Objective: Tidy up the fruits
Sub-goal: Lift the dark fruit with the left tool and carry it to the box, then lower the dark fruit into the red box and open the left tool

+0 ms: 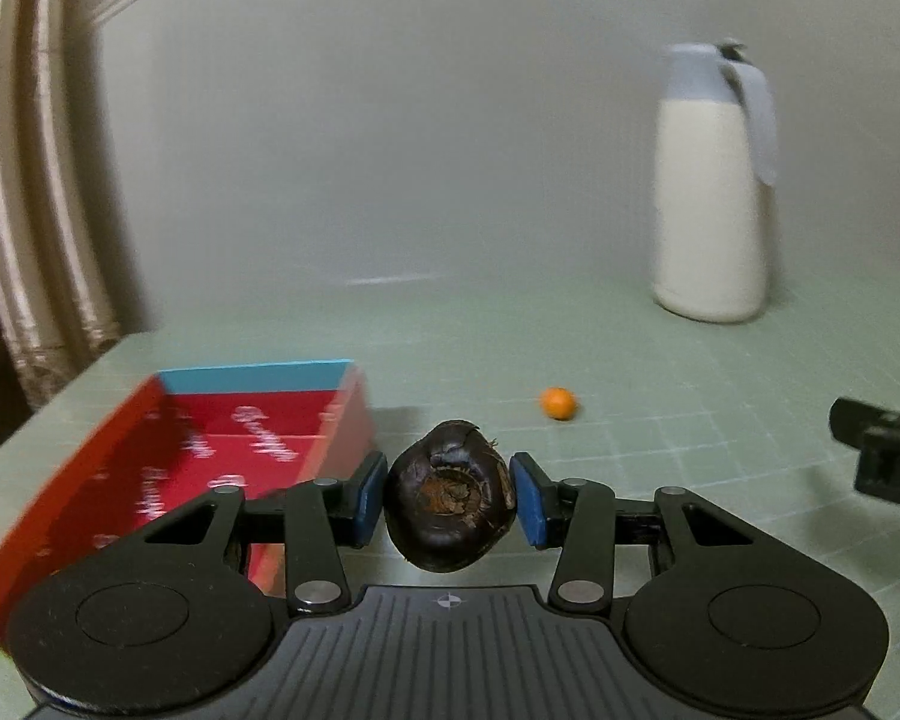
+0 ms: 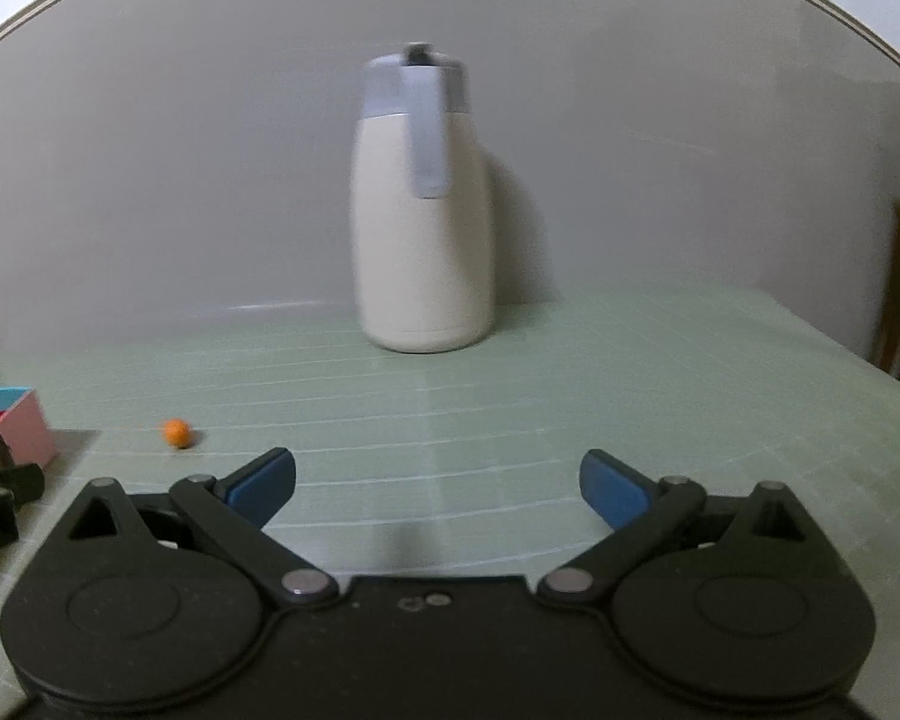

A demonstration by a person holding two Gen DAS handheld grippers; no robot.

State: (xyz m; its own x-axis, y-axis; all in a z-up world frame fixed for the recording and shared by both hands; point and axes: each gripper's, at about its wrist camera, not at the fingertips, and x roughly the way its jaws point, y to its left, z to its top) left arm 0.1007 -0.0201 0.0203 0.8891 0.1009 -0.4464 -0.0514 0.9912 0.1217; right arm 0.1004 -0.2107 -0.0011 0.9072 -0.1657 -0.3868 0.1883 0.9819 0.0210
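My left gripper [image 1: 450, 501] is shut on a dark brown round fruit [image 1: 450, 501] and holds it above the green mat, just right of the open red box [image 1: 198, 468] with a blue end flap. A small orange fruit [image 1: 558, 403] lies on the mat beyond the gripper; it also shows in the right wrist view [image 2: 176, 432]. My right gripper [image 2: 438, 489] is open and empty above the mat. The box's corner [image 2: 21, 426] shows at the left edge of the right wrist view.
A white jug with a grey lid and handle [image 1: 714, 192] stands at the back against the wall, also in the right wrist view [image 2: 423, 210]. The right gripper's black body [image 1: 882, 450] shows at the right. A curtain [image 1: 36, 210] hangs left of the green mat [image 2: 630, 396].
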